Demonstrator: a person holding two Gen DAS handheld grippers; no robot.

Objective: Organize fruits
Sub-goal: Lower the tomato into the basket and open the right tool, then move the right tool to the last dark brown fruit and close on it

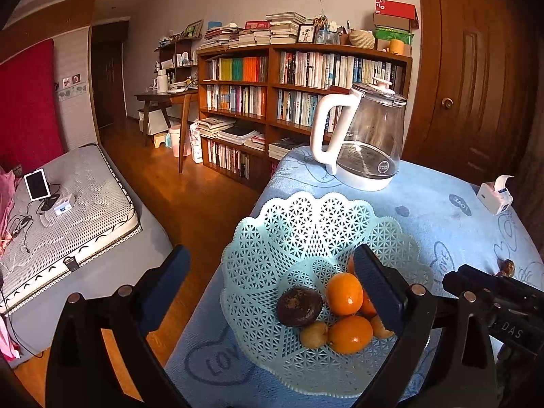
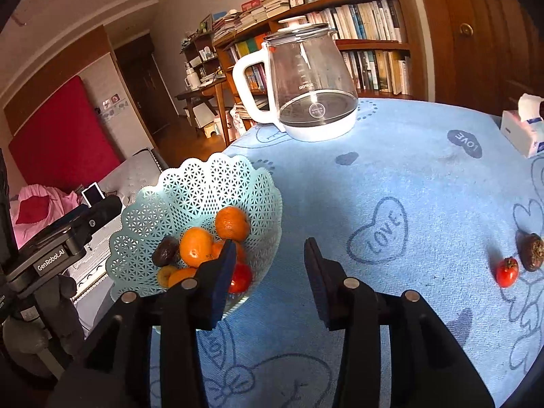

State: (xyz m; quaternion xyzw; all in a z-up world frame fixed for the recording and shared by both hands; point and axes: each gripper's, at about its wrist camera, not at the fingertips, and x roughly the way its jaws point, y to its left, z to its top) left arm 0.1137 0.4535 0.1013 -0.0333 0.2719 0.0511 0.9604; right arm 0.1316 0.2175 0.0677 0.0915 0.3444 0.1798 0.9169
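**Gathering the last loose fruits into the lattice basket**

Looking along the left gripper (image 1: 272,292), its two dark padded fingers stand wide apart with nothing between them, hanging over the pale turquoise openwork plastic basket (image 1: 306,224) at the near corner of the table. In the basket's hollow lie several round orange mandarins (image 1: 344,294), a dark brown wrinkled round fruit (image 1: 299,307) and a small yellowish fruit (image 1: 314,335), clustered at the lowest point where round things naturally roll. The basket sits near the edge of the light blue cloth printed with hearts (image 1: 442,210), within easy reach of both tools. A glass kettle with a white handle and base (image 1: 363,136) stands behind it, well apart.

From the right wrist, the right gripper (image 2: 270,278) is also released and empty, its left finger overlapping the basket's rim in the view, its right finger over bare cloth. A small red fruit (image 2: 241,277) shows in the basket. Far to the right on the cloth, a small red round fruit (image 2: 507,271) and a brown rough-skinned fruit (image 2: 532,251) lie just beside each other, still outside the basket. Those two are probably what remains to collect.
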